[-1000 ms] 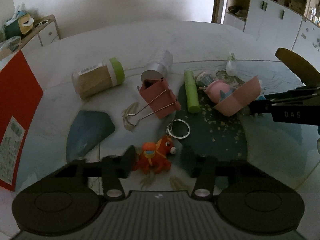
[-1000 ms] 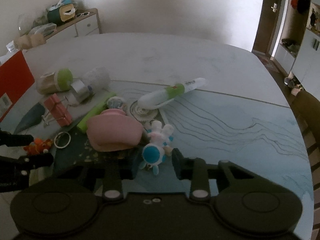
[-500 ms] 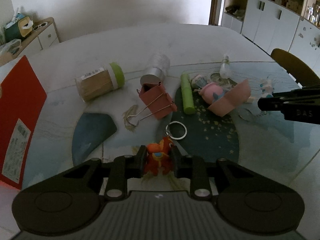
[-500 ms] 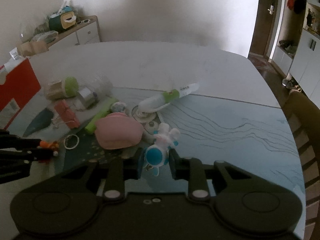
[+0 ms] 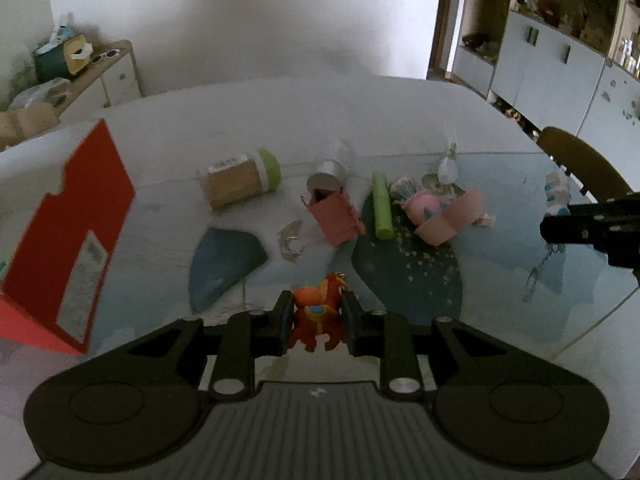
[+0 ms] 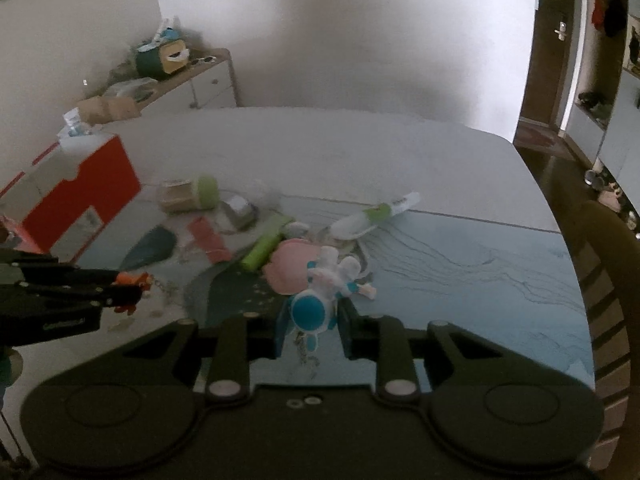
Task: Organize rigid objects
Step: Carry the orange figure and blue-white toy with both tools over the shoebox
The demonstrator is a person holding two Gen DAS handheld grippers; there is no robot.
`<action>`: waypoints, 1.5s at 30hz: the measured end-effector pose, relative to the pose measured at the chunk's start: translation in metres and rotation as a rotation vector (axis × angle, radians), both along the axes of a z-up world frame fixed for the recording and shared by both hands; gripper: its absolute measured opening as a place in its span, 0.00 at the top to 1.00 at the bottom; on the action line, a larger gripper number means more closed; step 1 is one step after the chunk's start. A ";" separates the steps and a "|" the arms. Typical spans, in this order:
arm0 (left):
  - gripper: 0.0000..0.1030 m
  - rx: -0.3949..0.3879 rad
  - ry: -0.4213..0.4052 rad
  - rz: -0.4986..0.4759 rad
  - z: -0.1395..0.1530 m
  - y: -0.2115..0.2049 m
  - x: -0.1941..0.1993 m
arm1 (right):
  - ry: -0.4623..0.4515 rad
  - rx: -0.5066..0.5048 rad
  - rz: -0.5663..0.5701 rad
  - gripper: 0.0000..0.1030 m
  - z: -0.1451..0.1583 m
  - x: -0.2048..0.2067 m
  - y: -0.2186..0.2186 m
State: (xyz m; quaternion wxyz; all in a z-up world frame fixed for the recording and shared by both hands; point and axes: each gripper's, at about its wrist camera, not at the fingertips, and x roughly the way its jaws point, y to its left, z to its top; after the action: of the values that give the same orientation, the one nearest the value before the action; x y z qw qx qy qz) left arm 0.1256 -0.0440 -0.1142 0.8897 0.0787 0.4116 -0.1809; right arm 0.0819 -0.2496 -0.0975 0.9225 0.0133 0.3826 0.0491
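Note:
My left gripper is shut on an orange toy horse keychain and holds it above the table; it also shows in the right wrist view. My right gripper is shut on a blue and white rabbit keychain, also lifted; it shows at the right of the left wrist view. On the table lie a pink binder clip, a green tube, a toothpick jar with a green lid, a silver tape roll, a pink pig toy and a pink bowl.
A red box stands at the table's left edge. A white and green pen-like tube lies beyond the pile. A brown chair is at the right. A cabinet with clutter stands against the back wall.
Both grippers closed on their keychains and lifted them off the table, pulling back from the pile. The key ring left the table with the horse.

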 end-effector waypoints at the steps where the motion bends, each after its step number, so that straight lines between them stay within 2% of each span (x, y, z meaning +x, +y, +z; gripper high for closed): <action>1: 0.75 -0.002 -0.003 0.005 0.004 0.003 -0.001 | -0.001 0.004 0.011 0.76 0.003 -0.001 0.004; 16: 0.75 -0.048 -0.032 0.124 0.055 0.069 -0.002 | -0.050 0.002 0.164 0.76 0.050 -0.003 0.080; 27: 0.75 -0.110 -0.074 0.142 0.090 0.149 0.036 | -0.049 -0.003 0.214 0.76 0.071 0.027 0.154; 34: 0.75 -0.112 -0.129 0.154 0.112 0.202 0.068 | -0.067 -0.016 0.261 0.76 0.084 0.057 0.215; 39: 0.75 -0.105 -0.138 0.186 0.114 0.243 0.094 | -0.069 -0.038 0.302 0.76 0.083 0.080 0.259; 45: 0.75 -0.097 -0.108 0.226 0.099 0.289 0.125 | -0.048 -0.049 0.324 0.76 0.074 0.107 0.303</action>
State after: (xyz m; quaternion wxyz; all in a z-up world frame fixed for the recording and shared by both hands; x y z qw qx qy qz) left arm 0.2507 0.2446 -0.0153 0.9281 -0.0016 0.3600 -0.0947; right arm 0.1893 0.0537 -0.0230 0.9114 -0.0721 0.3588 0.1883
